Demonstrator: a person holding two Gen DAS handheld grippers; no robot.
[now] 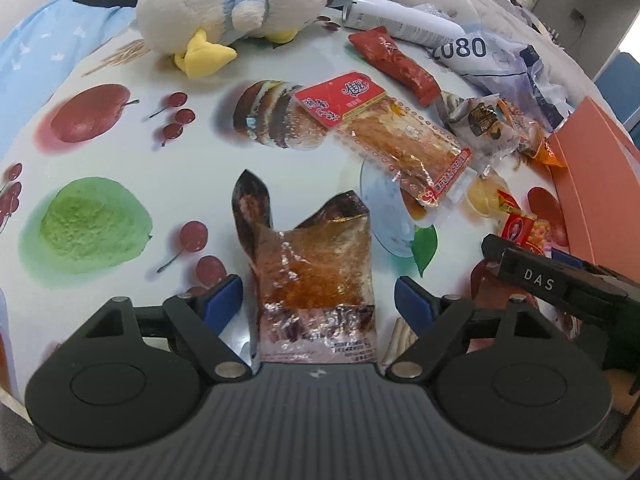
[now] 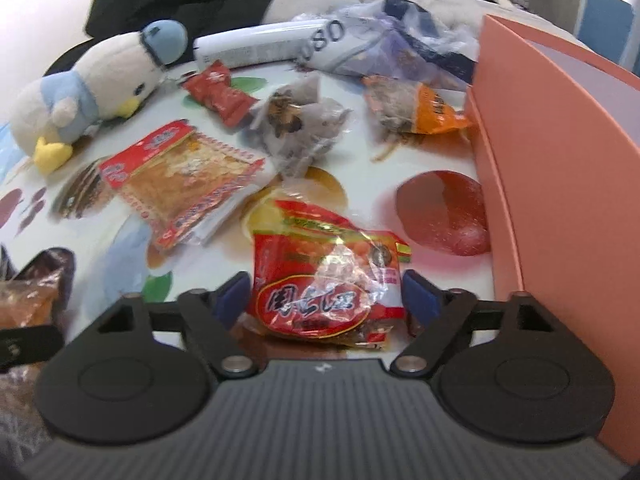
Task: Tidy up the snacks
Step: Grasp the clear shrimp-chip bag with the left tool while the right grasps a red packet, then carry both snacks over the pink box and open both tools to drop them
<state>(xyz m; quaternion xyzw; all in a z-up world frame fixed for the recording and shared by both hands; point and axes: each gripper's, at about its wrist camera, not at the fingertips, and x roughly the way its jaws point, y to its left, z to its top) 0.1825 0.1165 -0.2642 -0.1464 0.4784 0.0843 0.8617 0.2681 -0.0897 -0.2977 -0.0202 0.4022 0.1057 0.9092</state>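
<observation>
Across the fruit-print tabletop [image 1: 120,184] snacks lie scattered beside the orange box [image 2: 560,168], likely their destination. Each gripper straddles a packet for pickup: left gripper [image 1: 318,300] around the brown packet [image 1: 312,280], right gripper [image 2: 326,300] around the red packet [image 2: 328,280], fingers spread, neither visibly pinching.

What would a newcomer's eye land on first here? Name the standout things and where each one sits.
Probably the plush penguin lying at the far edge of the fruit-print table. Next, the scatter of snack packets across the middle, with a brown crinkled packet between the open pads of the left tool and a red packet between those of the right tool. A tall orange box stands at the right edge.
</observation>
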